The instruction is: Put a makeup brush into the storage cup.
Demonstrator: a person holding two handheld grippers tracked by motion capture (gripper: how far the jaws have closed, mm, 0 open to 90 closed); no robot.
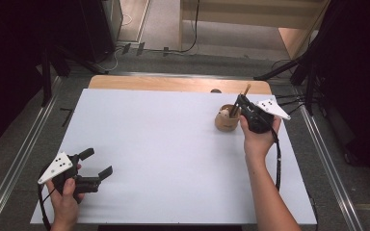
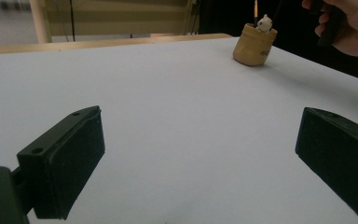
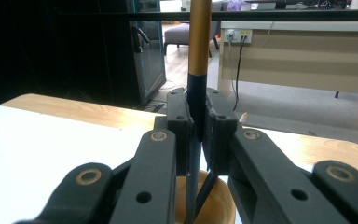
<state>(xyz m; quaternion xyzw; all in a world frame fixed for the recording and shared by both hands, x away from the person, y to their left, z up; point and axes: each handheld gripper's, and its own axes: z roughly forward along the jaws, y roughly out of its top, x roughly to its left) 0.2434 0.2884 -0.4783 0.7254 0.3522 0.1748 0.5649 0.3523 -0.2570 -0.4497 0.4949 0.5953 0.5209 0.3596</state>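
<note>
Pinching a pen [image 3: 198,42] by its dark lower barrel, the right tongs [image 3: 198,123] hold it upright over the mouth of the wooden pot [image 1: 225,121], which stands near the far right of the white worktop [image 1: 173,159]. In the right gripper view the pen's tip already reaches down inside the pot's rim [image 3: 223,205], beside what looks like a second dark stick leaning there. A small pale figure [image 2: 264,23] sits at the pot's lip.

The left tongs [image 1: 92,168] rest low at the near left of the worktop, spread wide with nothing between them, well apart from the pot.

The step in hand appears to be setting the pen into the pot. To do it well, the person should keep the pen close to vertical and centred on the opening, so the tip does not catch the rim or knock the figure. The pot looks light and could tip or slide if the pen pushes sideways, so lowering should be slow and straight. The grip should be let go only once the tip rests on the bottom, then the tongs lifted straight up.
</note>
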